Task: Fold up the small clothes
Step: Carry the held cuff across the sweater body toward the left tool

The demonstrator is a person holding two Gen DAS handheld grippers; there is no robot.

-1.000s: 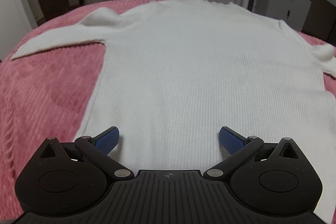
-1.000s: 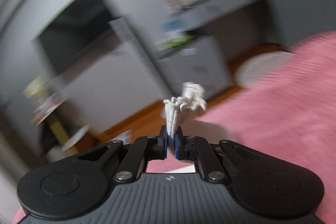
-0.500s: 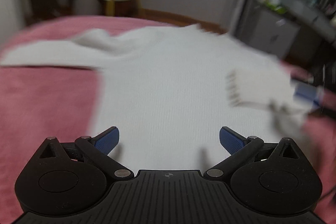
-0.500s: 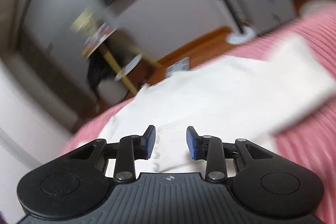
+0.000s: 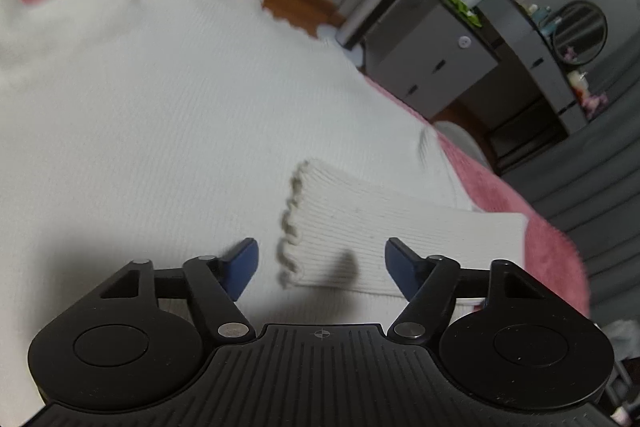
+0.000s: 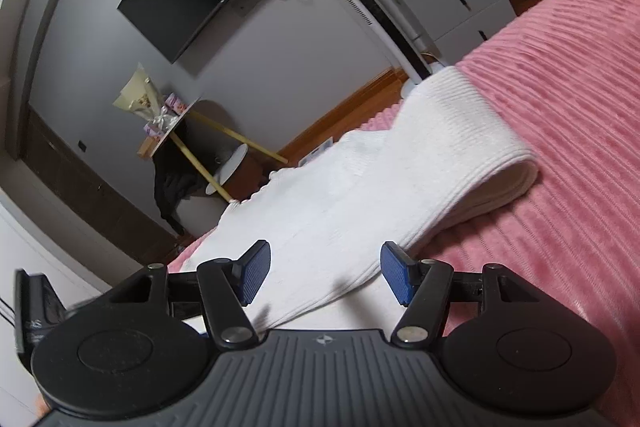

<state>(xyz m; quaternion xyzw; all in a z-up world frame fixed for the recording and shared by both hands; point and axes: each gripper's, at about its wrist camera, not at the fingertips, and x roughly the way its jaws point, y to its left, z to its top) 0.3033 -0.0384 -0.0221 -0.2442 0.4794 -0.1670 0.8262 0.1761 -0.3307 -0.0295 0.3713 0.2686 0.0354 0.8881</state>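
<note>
Both grippers stand with their jaws apart and nothing pinched. Ahead of the left gripper (image 5: 320, 263), whose jaws have just been narrowing, the white ribbed knit sweater (image 5: 152, 115) lies spread on the pink ridged bedspread (image 5: 540, 211). Its right sleeve (image 5: 400, 239) is laid across the body, and the wavy cuff (image 5: 290, 231) sits just beyond and between the blue pads (image 5: 240, 267), not touched by them.

From the right gripper (image 6: 324, 273), jaws just having opened, the same sleeve (image 6: 440, 163) runs forward and to the right, its rounded fold (image 6: 516, 171) resting on the bedspread, with the cuff end passing under and between the fingers.

By the look of it the knit is light, soft and limp. It should drape rather than hold a crease, and stretch if pulled by one point. Its ribs give the pads good purchase, so slipping seems unlikely. Sensible holds would be the doubled hem corners or the shoulder seam, pinching both layers together; a single layer would probably peel away and spoil the fold.
</note>
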